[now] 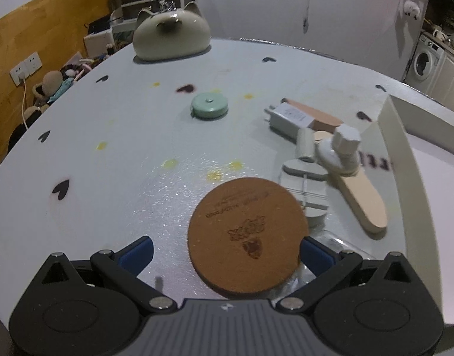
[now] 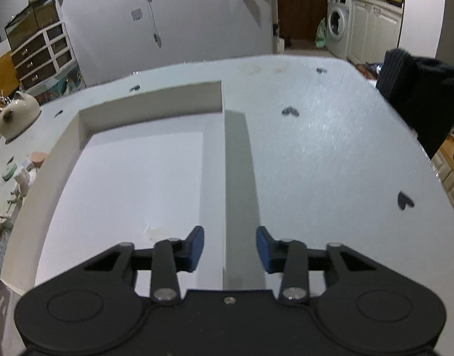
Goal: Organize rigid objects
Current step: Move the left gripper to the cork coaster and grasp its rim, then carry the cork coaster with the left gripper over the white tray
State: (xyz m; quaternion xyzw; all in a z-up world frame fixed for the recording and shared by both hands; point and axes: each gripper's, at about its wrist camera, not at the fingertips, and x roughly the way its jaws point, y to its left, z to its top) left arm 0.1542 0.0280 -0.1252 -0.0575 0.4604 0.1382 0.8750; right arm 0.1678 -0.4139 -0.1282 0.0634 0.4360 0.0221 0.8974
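In the left wrist view a round cork coaster (image 1: pixel 247 235) lies on the table between my left gripper's fingers. My left gripper (image 1: pixel 227 255) is open wide around it, and the right fingertip (image 1: pixel 313 255) is at its edge. A mint tape measure (image 1: pixel 209 106), a white charger plug (image 1: pixel 289 117), a white valve-like part (image 1: pixel 339 151), a wooden stick (image 1: pixel 365 200) and a clear plastic piece (image 1: pixel 307 187) lie on the table. My right gripper (image 2: pixel 229 246) is open and empty, straddling the right wall of the shallow white box (image 2: pixel 224 160).
A cat-shaped ceramic jar (image 1: pixel 172 34) stands at the far edge of the table; it also shows in the right wrist view (image 2: pixel 17 114). The box wall (image 1: pixel 405 160) rises right of the loose objects. A dark chair back (image 2: pixel 420 98) stands off the table's right side.
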